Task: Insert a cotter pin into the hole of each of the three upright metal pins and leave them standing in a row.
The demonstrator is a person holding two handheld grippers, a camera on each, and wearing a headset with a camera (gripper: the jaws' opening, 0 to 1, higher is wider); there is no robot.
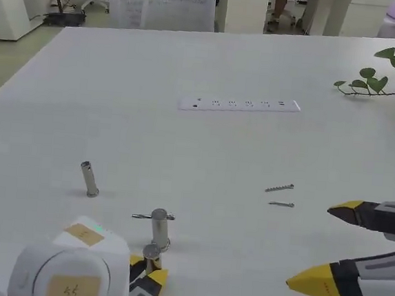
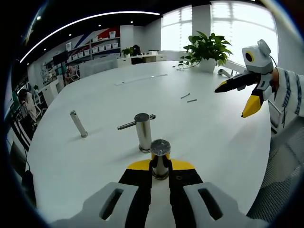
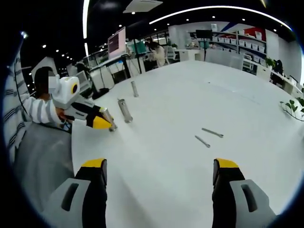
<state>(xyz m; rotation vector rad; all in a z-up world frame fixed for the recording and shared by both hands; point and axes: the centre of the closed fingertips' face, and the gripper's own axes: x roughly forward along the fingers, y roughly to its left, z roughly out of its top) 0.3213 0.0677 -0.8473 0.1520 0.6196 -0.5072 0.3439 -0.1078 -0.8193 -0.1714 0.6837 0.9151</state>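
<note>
Three metal pins stand on the white table. My left gripper (image 2: 160, 165) is shut on the nearest pin (image 2: 160, 156), also seen at the bottom of the head view as the near pin (image 1: 151, 253). Just behind it the middle pin (image 1: 159, 228) carries a cotter pin (image 1: 143, 216) through its hole. The far pin (image 1: 89, 179) leans alone to the left. Two loose cotter pins (image 1: 279, 188) (image 1: 282, 204) lie right of centre. My right gripper (image 1: 320, 245) hovers open near them, nothing between its yellow-tipped fingers; in its own view the loose cotter pins (image 3: 212, 132) lie ahead.
A white power strip (image 1: 240, 104) lies across the table's middle. Plant leaves (image 1: 387, 71) reach in at the far right edge. Chairs and desks stand beyond the table's far side.
</note>
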